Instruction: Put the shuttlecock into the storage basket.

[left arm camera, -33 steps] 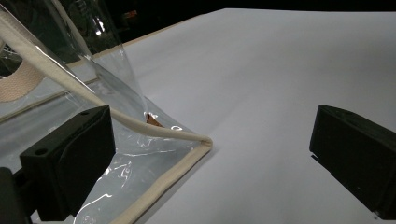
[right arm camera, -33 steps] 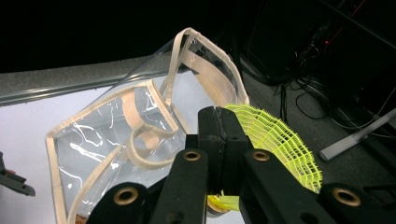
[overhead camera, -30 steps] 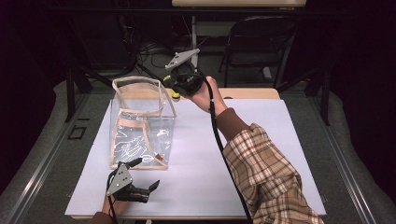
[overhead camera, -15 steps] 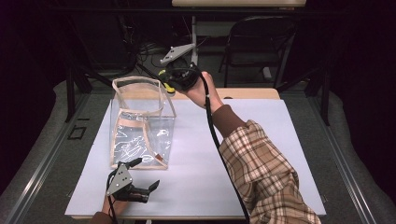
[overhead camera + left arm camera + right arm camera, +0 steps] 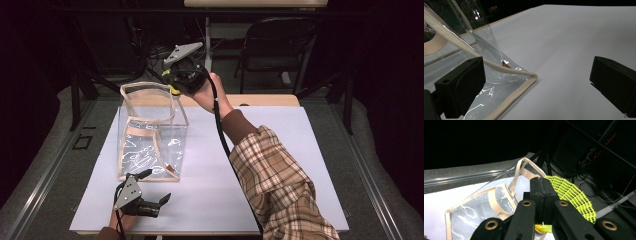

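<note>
The yellow net is pinched tight in the right gripper, whose jaws are squeezed together on one edge of it. It hangs in the air just above the far rim of the clear bag, most likely so it can be dropped inside. In the high view the right gripper tips down toward the bag's open top.

The bag stands upright on the desk, mouth up, so things can go in from above.

The left gripper rests low on the desk, just beside the bag's near bottom corner. Its jaws are wide apart and hold nothing. It looks ready to keep the bag from sliding or tipping.
</note>
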Demonstrator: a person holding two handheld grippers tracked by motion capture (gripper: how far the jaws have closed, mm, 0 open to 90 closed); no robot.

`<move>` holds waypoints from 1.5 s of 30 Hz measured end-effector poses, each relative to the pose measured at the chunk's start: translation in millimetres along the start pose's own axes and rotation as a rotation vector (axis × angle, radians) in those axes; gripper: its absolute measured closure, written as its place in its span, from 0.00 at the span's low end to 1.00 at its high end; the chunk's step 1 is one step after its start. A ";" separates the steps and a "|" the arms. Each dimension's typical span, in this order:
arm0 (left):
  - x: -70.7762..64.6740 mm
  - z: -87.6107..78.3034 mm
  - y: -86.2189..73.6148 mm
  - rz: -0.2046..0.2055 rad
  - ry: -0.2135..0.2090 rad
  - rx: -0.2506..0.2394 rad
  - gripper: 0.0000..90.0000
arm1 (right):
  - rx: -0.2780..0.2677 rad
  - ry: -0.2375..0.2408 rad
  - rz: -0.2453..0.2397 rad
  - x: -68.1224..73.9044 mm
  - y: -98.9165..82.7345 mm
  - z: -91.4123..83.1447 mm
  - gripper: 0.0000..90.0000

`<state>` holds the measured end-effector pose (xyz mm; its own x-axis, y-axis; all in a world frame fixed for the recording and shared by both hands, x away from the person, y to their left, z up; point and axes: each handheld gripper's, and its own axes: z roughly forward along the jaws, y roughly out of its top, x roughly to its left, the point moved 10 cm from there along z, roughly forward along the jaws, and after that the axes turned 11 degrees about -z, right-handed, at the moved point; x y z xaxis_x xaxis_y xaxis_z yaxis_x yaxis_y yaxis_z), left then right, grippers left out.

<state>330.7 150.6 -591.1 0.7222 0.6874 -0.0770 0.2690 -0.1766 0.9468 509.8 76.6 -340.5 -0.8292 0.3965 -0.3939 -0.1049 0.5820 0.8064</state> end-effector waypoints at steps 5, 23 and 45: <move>-0.2 -0.1 0.2 0.000 -0.001 -0.001 0.00 | -0.008 0.008 -0.004 4.2 4.1 4.9 1.00; -0.6 -0.5 0.5 0.000 -0.005 -0.003 0.00 | -0.025 0.038 -0.020 18.6 15.9 25.3 1.00; -0.2 -0.7 0.6 -0.001 -0.004 -0.003 0.00 | 0.014 0.056 -0.031 29.2 8.7 54.2 1.00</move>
<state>330.2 150.8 -590.3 0.7247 0.6845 -0.0789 0.2675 -0.1739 0.9477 514.5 131.7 -369.0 -0.8550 0.3379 -0.3933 -0.1237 0.6037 0.7876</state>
